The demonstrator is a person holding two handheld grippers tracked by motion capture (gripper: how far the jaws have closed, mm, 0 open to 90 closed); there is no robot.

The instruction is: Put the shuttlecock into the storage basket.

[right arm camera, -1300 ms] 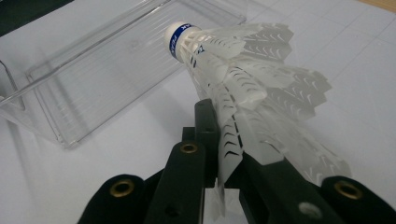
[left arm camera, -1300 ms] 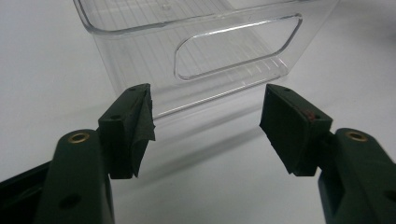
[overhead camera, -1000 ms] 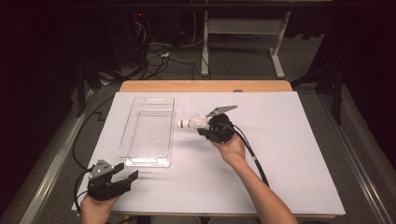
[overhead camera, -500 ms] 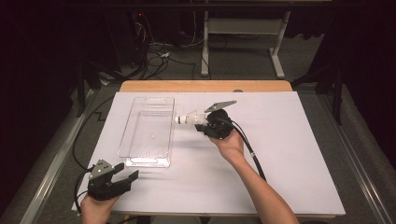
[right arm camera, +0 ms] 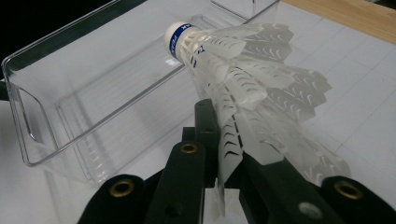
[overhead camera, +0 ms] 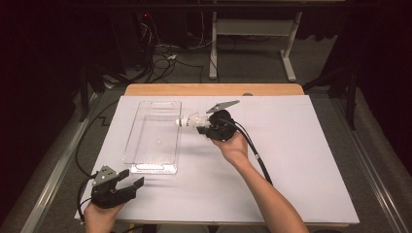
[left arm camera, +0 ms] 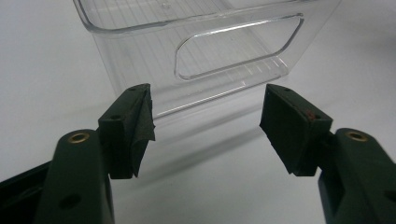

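Note:
A white feathered shuttlecock [overhead camera: 188, 121] with a blue band on its cork [right arm camera: 247, 70] is pinched by its skirt in my right gripper [overhead camera: 201, 127] [right arm camera: 224, 135], which is shut on it. Its cork points at the right wall of a clear plastic bin [overhead camera: 133, 162] [right arm camera: 93, 93] and hangs just over that rim. The bin stands lengthwise on the left half of the white sheet, and nothing shows inside it. My left gripper [overhead camera: 132, 180] [left arm camera: 205, 126] rests open at the near left corner, jaws toward the bin's handle cut-out [left arm camera: 233, 46].
A white sheet [overhead camera: 301, 160] covers the table, with a wooden strip [overhead camera: 214, 90] bare at the far edge. The right gripper's black cable [overhead camera: 257, 158] trails along the forearm. Behind the table, cables [overhead camera: 160, 58] and a desk frame [overhead camera: 291, 53] stand on the floor.
My right gripper has carried the shuttlecock slightly left and away, bringing its cork over the bin's right rim. The left gripper has stayed put.

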